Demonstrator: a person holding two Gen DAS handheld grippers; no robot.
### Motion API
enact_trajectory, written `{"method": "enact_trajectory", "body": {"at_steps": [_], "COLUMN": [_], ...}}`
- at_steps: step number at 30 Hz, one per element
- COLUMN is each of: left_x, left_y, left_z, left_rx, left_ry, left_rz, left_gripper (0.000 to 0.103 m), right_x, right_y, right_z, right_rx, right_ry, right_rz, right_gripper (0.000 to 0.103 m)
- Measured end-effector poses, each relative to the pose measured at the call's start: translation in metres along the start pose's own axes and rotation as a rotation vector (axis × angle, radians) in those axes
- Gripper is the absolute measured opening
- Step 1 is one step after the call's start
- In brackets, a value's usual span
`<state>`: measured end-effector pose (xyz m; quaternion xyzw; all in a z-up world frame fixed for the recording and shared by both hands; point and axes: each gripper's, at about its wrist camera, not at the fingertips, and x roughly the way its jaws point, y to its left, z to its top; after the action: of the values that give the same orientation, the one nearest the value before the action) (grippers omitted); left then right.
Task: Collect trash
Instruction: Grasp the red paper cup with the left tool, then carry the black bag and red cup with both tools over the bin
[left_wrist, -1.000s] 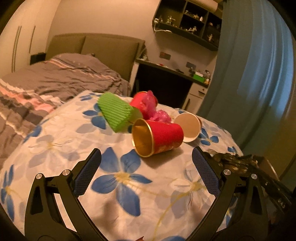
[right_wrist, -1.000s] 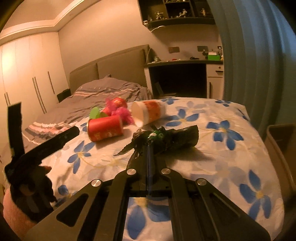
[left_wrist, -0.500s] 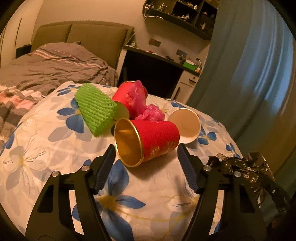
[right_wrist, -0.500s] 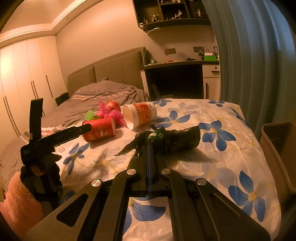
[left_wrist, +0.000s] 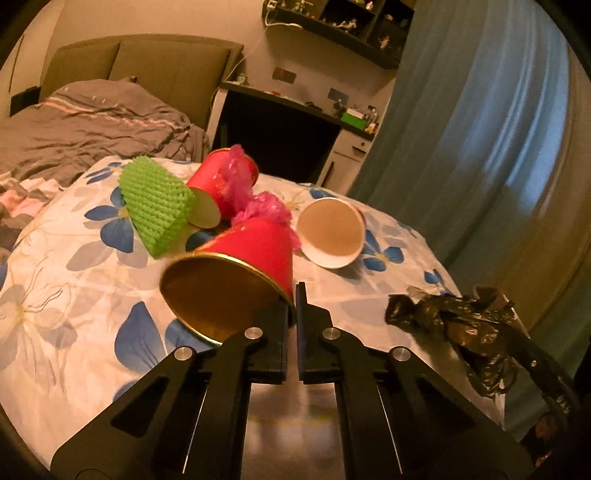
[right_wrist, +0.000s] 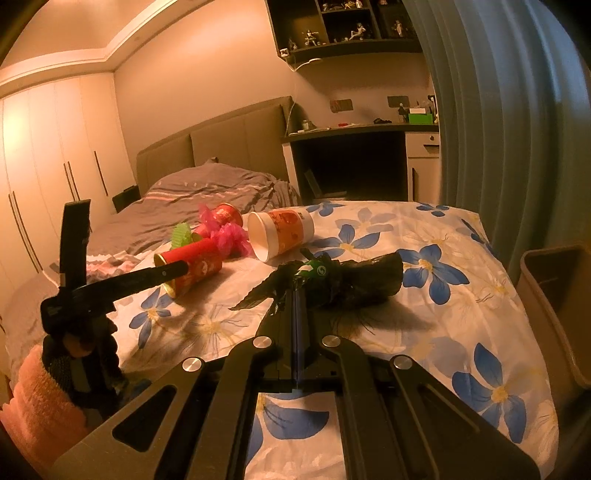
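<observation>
Pinching the rim of the red paper cup (left_wrist: 236, 273), your left gripper (left_wrist: 293, 295) has its two fingers drawn almost together on the cup wall at the gold-lined mouth, one finger inside and one outside by the look of it, which is why the cup tips with its mouth toward the camera instead of lying flat on the floral sheet (left_wrist: 92, 332); from the right wrist view the same cup (right_wrist: 192, 264) appears just off or barely touching the sheet, and you cannot tell which. Your right gripper (right_wrist: 295, 291) is clamped tight on the crumpled black plastic bag (right_wrist: 343, 280), holding it by its bunched neck so the body hangs forward over the bed, probably to keep it ready as the receptacle. Behind the held cup lie the rest of the pieces to gather: a wad of pink plastic wrap (left_wrist: 266, 210) touching a second red cup (left_wrist: 218, 181) on its side, a green foam net sleeve (left_wrist: 155, 203) leaning against that cup's base, and a white paper cup (left_wrist: 330, 230) on its side, mouth toward you, a little apart to the right. A brown bin (right_wrist: 554, 306) stands beside the bed at the right edge, likely where everything ends up. A rim pinch on thin paper can crush or slip, so carry it gently.
</observation>
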<state>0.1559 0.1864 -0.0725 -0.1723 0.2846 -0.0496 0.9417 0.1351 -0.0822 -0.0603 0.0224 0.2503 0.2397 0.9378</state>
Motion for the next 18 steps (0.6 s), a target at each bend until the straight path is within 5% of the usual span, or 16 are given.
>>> {"method": "enact_trajectory", "body": {"at_steps": [7,18], "left_x": [-0.042,-0.064], "left_y": [-0.026,-0.062], "left_z": [-0.020,-0.038], "left_rx": [-0.016,0.010], "left_ry": [-0.075,-0.081], "left_rz": [0.003,0.033], "left_gripper": [0.002,0.002], "right_x": [-0.019,-0.056], "right_y": [-0.005,-0.021], "right_z": [-0.001,-0.004], "right_rx": [-0.002,0.021], "right_ry": [-0.031,-0.088], "right_rz": [0.000,-0.011], "right_gripper": [0.000,0.000]}}
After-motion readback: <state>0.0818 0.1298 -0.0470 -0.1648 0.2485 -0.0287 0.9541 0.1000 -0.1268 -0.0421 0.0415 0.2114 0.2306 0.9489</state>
